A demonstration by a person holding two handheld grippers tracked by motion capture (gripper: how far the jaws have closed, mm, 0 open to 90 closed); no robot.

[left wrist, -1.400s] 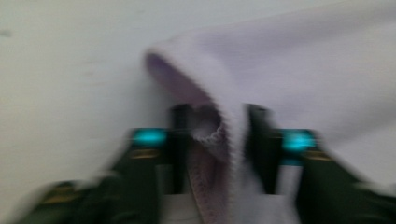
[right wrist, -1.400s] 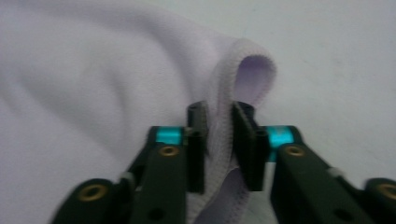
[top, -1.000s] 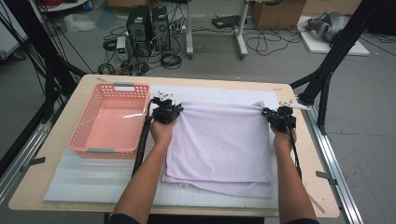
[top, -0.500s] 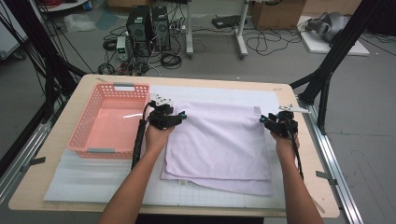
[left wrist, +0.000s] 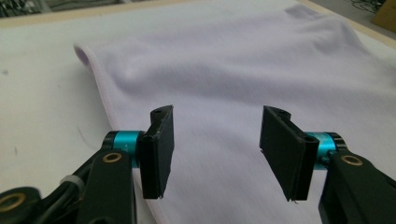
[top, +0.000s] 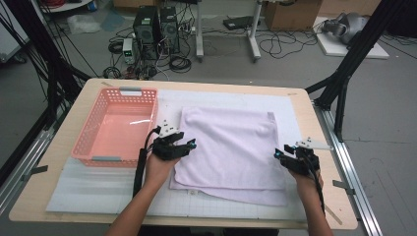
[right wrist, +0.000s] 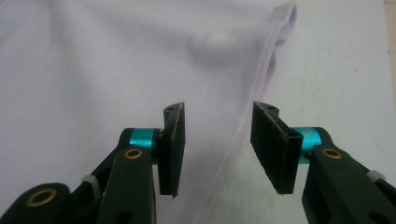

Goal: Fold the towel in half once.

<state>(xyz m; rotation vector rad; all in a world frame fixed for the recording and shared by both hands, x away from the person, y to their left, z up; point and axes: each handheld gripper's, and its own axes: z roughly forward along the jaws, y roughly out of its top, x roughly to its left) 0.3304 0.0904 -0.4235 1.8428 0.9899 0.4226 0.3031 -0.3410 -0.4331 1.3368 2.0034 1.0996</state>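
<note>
**Two claws waiting at the sides of a folded towel**

On the wooden worktop (top: pixel 64 196), a soft, pale purple folded towel (top: pixel 231 147) is lying flat on a white mat (top: pixel 98 182). A pink plastic basket (top: pixel 93 142) with holes in its walls is sitting just beside the towel, on the person's left.

The left claw (top: pixel 189 146) is hovering at the towel's left edge with its jaws spread wide and nothing between them. In the left gripper view, the towel edge is running right under the left jaw. The right claw (top: pixel 279 155) is sitting at the towel's right edge, jaws partly open and empty. In the right gripper view, the hem is passing between its two jaws.

Each claw is about as near its own side edge as the other. Both are sitting closer to the towel's near end than its far end. The next grab probably depends on each claw closing on the edge just below it.
</note>
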